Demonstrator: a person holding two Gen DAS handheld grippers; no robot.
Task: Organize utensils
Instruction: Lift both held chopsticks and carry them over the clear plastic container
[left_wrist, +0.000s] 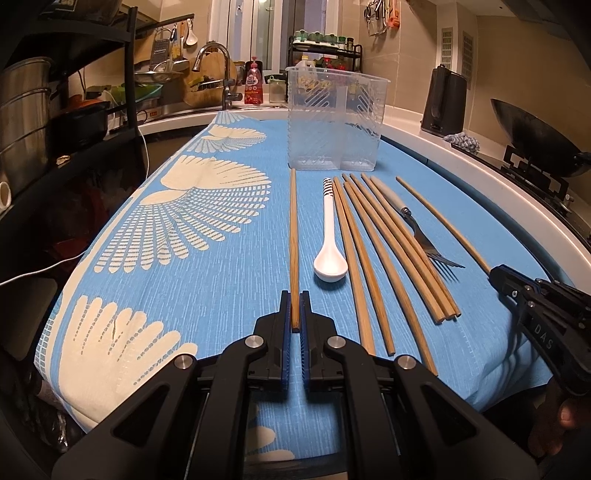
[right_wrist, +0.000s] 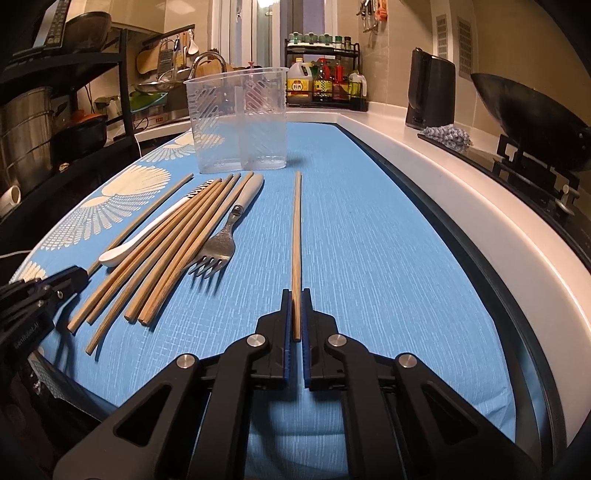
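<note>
My left gripper (left_wrist: 294, 297) is shut on the near end of a wooden chopstick (left_wrist: 293, 229) that lies straight ahead on the blue cloth (left_wrist: 229, 280). My right gripper (right_wrist: 295, 295) is shut on the near end of another single chopstick (right_wrist: 296, 229), off to the right of the pile. Between the two lie a white spoon (left_wrist: 330, 236), several loose chopsticks (left_wrist: 376, 254) and a fork (left_wrist: 424, 236). A clear plastic utensil holder (left_wrist: 334, 122) with a divider stands upright and empty behind them. The right gripper also shows at the right edge of the left wrist view, the left gripper at the left edge of the right wrist view.
A black kettle (left_wrist: 443, 99) and a wok (left_wrist: 535, 144) on the stove sit to the right, past the white counter rim (right_wrist: 480, 206). A sink faucet (left_wrist: 221, 70) and a dark shelf rack (left_wrist: 125, 74) with pots stand at the left. Sauce bottles (right_wrist: 325, 83) line the back.
</note>
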